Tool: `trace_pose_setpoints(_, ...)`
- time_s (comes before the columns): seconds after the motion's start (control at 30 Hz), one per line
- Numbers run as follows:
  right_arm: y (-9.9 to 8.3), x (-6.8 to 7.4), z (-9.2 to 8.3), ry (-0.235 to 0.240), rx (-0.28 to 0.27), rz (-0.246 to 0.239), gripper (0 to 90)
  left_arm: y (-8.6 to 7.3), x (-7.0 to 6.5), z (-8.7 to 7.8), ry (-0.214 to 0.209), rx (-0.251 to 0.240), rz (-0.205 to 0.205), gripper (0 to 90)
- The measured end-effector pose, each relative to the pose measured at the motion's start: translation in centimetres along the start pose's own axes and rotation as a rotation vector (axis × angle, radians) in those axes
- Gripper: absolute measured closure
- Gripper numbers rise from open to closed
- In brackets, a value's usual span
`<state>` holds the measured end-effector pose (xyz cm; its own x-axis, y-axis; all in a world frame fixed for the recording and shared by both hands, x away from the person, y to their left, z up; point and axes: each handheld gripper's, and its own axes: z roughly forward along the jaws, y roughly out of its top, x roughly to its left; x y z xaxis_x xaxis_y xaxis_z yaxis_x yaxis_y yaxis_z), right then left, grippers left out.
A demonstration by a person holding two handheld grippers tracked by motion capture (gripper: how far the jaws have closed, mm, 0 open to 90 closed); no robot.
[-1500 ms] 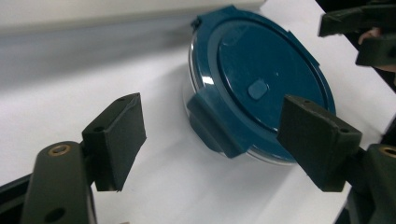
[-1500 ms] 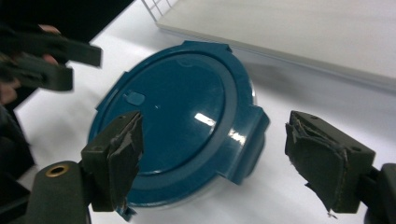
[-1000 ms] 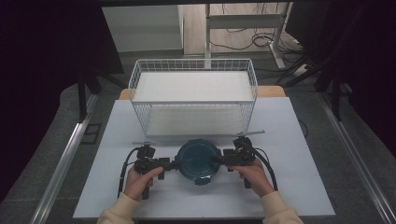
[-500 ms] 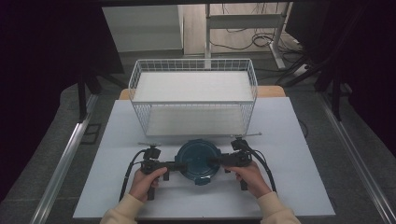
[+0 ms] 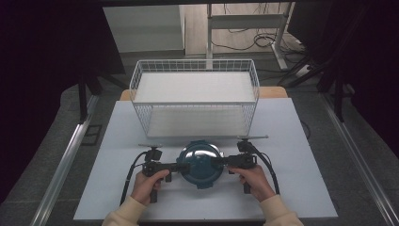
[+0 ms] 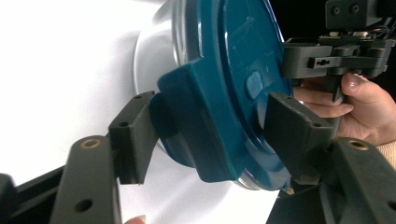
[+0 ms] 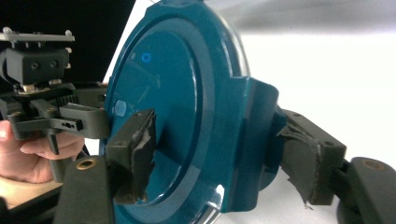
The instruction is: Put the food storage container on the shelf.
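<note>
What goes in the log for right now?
left gripper: closing on blue lid tab | right gripper: closing on opposite tab | lid: on table

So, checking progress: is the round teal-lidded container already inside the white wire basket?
No, the round teal-lidded container sits on the table in front of the white wire basket.

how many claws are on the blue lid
2. The left claw closes on the lid's left tab, the right claw on its right tab; both have just been closing.
</note>
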<state>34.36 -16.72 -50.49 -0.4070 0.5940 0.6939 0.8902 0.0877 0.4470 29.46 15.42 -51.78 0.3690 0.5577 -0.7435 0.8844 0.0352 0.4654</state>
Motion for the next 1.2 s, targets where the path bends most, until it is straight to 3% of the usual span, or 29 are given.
trace_pose_setpoints(0.1, -0.5, 0.1, -0.5, 0.010, -0.027, 0.013, 36.2, -0.2, -0.3, -0.2, 0.005, -0.006, 0.016, 39.7)
trace_pose_setpoints(0.4, -1.3, 1.1, -1.4, 0.004, -0.056, -0.019, 39.5, -0.5, -0.8, -0.7, 0.001, -0.015, 0.026, 44.0)
trace_pose_setpoints(0.6, -1.4, 1.9, -1.9, 0.005, -0.077, -0.074, 39.6, -0.5, -1.5, -1.4, -0.007, -0.033, 0.052, 45.1)
trace_pose_setpoints(0.8, -1.3, 3.4, -2.8, 0.002, -0.115, -0.171, 39.6, -0.5, -2.6, -2.4, -0.010, -0.058, 0.105, 45.7)
trace_pose_setpoints(1.2, -1.4, 5.1, -3.7, -0.003, -0.149, -0.249, 39.8, -0.4, -3.8, -3.5, -0.012, -0.089, 0.151, 45.4)
